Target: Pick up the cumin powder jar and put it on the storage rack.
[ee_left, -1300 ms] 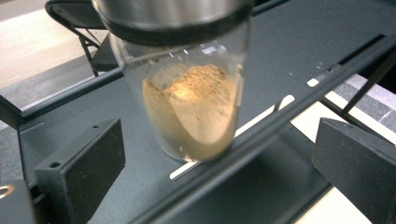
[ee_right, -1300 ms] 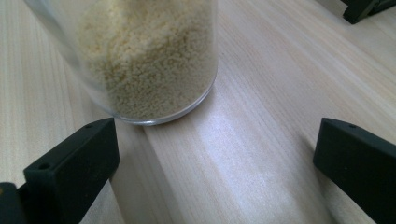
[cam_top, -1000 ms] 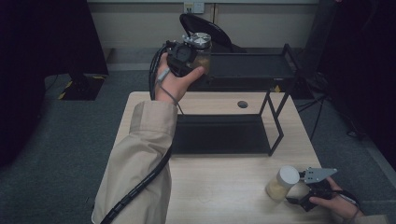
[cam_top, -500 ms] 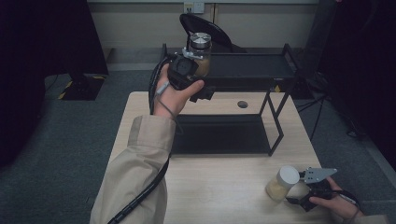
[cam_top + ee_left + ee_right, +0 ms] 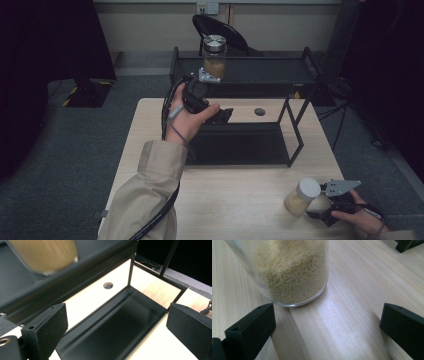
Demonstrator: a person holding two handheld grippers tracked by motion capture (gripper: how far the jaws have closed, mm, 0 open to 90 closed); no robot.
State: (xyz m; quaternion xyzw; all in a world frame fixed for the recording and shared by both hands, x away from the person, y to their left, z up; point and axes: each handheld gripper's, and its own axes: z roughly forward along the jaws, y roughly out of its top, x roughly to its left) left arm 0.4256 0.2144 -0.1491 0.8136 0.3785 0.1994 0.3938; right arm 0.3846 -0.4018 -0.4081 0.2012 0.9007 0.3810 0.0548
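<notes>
High view: 1 jar [image 5: 215, 56] stands upright on the rack's [image 5: 260, 75] top shelf, steel lid up, clear of the edge. The left gripper [image 5: 212, 77] sits just below it, hand wrapped round its body.

Left gripper view: fingers [image 5: 45, 327] spread wide, holding nothing (the jar's base hangs above them).

Right gripper view: fingers [image 5: 249, 332] open and empty, with jar 2 [image 5: 292, 270] resting on the counter [image 5: 352, 315] just ahead, likely next to lift.

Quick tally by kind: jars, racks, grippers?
Jars: 2, metal-lidded jar on the rack's top shelf, white-lidded jar on the table
Racks: 1, black rack
Grippers: 2, left gripper, right gripper, both open
Total: 5
</notes>
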